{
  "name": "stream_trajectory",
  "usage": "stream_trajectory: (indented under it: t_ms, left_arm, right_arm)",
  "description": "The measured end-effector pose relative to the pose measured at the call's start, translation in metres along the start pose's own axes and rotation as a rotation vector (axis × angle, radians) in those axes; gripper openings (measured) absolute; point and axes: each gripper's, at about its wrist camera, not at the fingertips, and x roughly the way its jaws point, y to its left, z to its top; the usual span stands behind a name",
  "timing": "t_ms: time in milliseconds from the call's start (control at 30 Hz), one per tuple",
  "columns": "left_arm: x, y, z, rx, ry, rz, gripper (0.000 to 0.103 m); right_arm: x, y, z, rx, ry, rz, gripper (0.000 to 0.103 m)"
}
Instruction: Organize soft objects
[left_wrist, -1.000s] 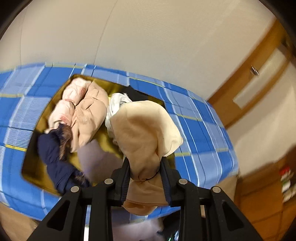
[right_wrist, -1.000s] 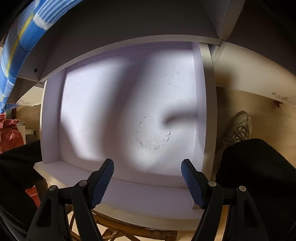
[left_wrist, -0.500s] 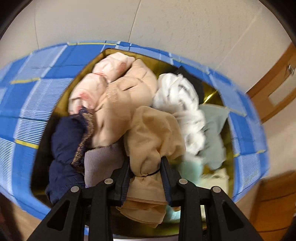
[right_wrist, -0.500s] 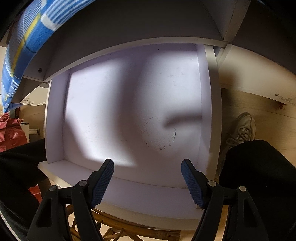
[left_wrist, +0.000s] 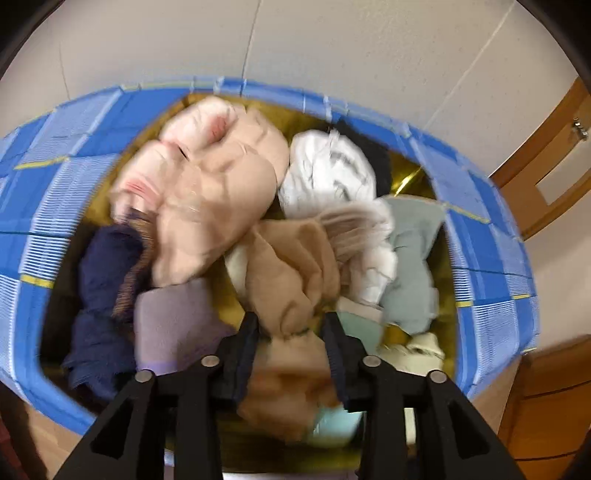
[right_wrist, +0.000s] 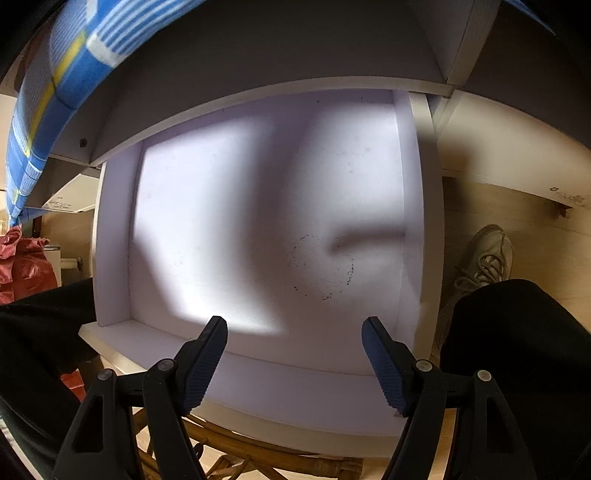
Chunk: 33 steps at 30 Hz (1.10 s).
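A blue plaid basket (left_wrist: 484, 251) with a gold lining fills the left wrist view, packed with soft clothes. A tan cloth (left_wrist: 291, 266) lies bunched on the pile between a pink garment (left_wrist: 207, 206) and a white one (left_wrist: 328, 173). My left gripper (left_wrist: 290, 321) sits low over the pile. Its jaws are opening, and the tan cloth still fills the gap and touches both pads. My right gripper (right_wrist: 294, 325) stands open over a bare white compartment (right_wrist: 258, 206), with nothing between its fingers.
A navy garment (left_wrist: 103, 280), a lilac piece (left_wrist: 173, 317) and a grey-green one (left_wrist: 410, 258) also lie in the basket. In the right wrist view the basket's side (right_wrist: 66, 74) shows top left. A person's black trouser leg (right_wrist: 517, 350) and shoe (right_wrist: 484, 258) are at right.
My left gripper has sunk with the tan cloth down onto the pile in the basket, and its jaws stand slightly wider. The right gripper has kept still.
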Motion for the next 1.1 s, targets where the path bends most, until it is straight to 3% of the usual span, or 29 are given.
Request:
stream_trajectory:
  t_ms: [100,267,433,633,800,933,1100]
  left_arm:
    - [-0.023,-0.007,-0.008,0.078,-0.064,0.029,0.039]
    - [0.003,-0.033,-0.018,0.242,-0.021,0.166,0.032]
    - [0.021,-0.026,-0.017,0.247,-0.014,0.239,0.032]
    - [-0.018,-0.017,-0.042,0.216,-0.099,0.152,0.035]
    - [-0.066,-0.010,-0.092,0.251,-0.202,0.069,0.037]
    - [-0.081,-0.005,-0.135,0.239,-0.202,-0.008,0.037]
    - [-0.084,0.014,-0.193,0.168,-0.170,0.058,0.037]
  right_arm:
    - [-0.001,0.006,0.000,-0.017,-0.006,0.003,0.076]
    - [0.000,0.006,0.000,-0.020,-0.008,-0.008,0.076]
    - [-0.004,0.002,0.001,-0.009,-0.027,-0.018,0.076]
    - [-0.023,0.015,0.002,-0.071,-0.142,-0.057,0.076]
    - [-0.039,0.021,-0.002,-0.090,-0.224,-0.097,0.076]
    - [-0.054,0.025,-0.004,-0.116,-0.300,-0.129,0.079]
    - [-0.082,0.040,-0.020,-0.186,-0.431,-0.168,0.084]
